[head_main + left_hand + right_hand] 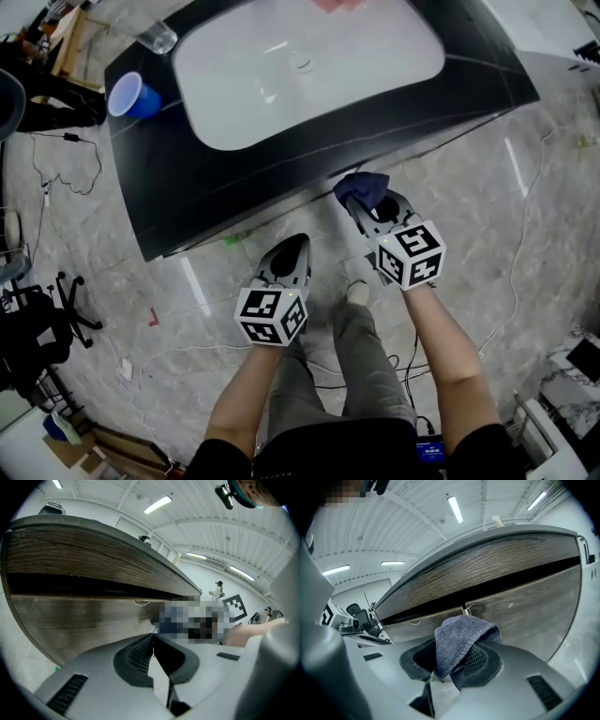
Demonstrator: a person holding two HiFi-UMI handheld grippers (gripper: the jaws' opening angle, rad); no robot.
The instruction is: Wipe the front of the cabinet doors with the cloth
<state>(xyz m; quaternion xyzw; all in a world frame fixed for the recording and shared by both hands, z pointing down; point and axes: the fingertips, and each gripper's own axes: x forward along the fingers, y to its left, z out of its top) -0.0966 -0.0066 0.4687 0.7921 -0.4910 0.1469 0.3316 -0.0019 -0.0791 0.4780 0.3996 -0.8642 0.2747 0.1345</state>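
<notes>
A dark blue cloth (459, 641) is pinched in my right gripper (457, 660), folded over its jaws; in the head view the cloth (363, 187) sits just under the edge of the black counter (487, 66). The wood-grain cabinet doors (525, 606) stand close ahead, the cloth near the seam between two of them. My left gripper (153, 656) is shut with nothing in it and points at the cabinet door (79, 620) from a little below. In the head view it (286, 258) hangs left of the right gripper (370, 208), off the cabinet.
A white sink basin (309, 66) is set in the counter. A blue cup (131, 96) and a clear glass (157, 36) stand at its left end. Cables (66, 159) trail over the marble floor, and a black chair base (56, 314) stands at the left.
</notes>
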